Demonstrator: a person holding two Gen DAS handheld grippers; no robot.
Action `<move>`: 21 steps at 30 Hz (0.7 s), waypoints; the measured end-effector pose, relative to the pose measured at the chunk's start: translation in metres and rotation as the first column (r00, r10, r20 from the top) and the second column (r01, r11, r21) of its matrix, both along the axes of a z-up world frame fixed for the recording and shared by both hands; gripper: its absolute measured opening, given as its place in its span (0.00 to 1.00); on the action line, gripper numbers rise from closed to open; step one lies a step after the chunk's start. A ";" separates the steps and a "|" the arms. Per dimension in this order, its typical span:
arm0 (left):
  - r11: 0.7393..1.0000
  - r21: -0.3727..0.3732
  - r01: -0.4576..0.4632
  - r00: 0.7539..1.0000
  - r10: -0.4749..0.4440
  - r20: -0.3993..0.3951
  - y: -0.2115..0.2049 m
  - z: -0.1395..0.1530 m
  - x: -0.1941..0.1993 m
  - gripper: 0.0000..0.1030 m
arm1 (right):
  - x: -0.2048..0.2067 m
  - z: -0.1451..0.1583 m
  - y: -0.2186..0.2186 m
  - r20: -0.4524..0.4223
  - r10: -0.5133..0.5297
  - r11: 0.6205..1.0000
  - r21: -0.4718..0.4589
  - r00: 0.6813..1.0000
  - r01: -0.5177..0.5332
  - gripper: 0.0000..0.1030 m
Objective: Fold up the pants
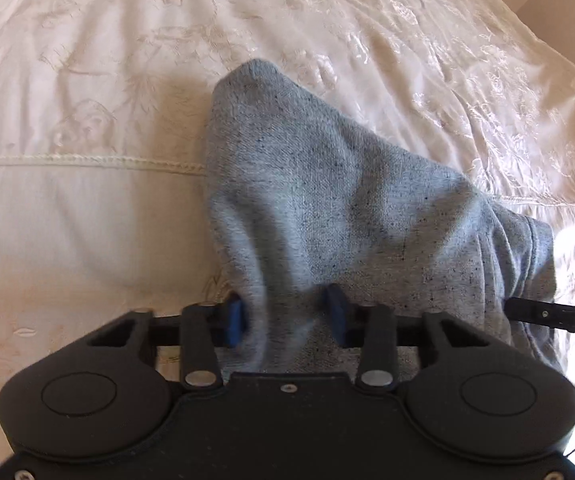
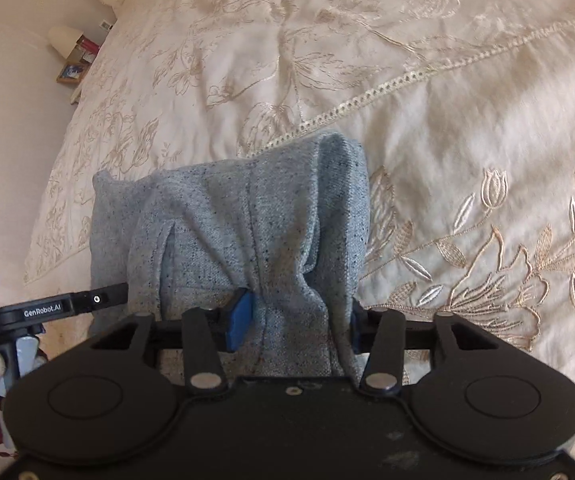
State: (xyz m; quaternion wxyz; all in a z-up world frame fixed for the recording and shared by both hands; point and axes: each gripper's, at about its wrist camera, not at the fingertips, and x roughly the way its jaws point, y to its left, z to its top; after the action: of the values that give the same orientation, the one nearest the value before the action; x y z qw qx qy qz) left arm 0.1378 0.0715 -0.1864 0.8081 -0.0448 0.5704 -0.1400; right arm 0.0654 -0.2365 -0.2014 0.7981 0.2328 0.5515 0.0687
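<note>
The grey speckled pants (image 1: 327,208) hang bunched over the cream embroidered bedspread (image 1: 87,80). My left gripper (image 1: 287,320) is shut on a fold of the pants between its blue pads (image 1: 233,320). In the right wrist view the same pants (image 2: 247,232) drape forward from my right gripper (image 2: 299,320), which is shut on a gathered fold; its left blue pad (image 2: 241,318) shows, the right pad is hidden by cloth. The two grippers are close side by side, each holding one end of the lifted edge.
The right gripper's black arm (image 1: 559,318) shows at the left wrist view's right edge, the left gripper's arm (image 2: 47,308) at the right wrist view's left. A lace seam (image 1: 87,160) crosses the bedspread. A bedside table with a lamp (image 2: 73,56) stands at the far left.
</note>
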 end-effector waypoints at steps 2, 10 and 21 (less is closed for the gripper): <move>1.000 0.010 -0.018 0.999 0.018 0.031 0.001 0.012 -0.006 0.22 | -0.001 0.020 0.013 0.039 0.048 0.997 -0.057 0.998 -0.046 0.29; 0.998 0.003 -0.069 0.973 0.067 0.222 0.020 0.082 -0.003 0.00 | 0.031 0.092 0.051 0.213 0.174 0.980 -0.129 0.962 -0.149 0.26; 0.984 -0.013 -0.178 0.927 0.172 0.332 0.060 0.126 0.082 0.00 | 0.160 0.090 0.078 0.232 0.214 0.968 -0.179 0.949 -0.175 0.24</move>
State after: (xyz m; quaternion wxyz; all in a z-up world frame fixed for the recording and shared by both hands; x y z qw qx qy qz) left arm 0.2200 0.1320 -0.0603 0.9022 -0.0644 0.4211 -0.0679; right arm 0.2258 -0.1586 -0.1117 0.8661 0.1037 0.4707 0.1325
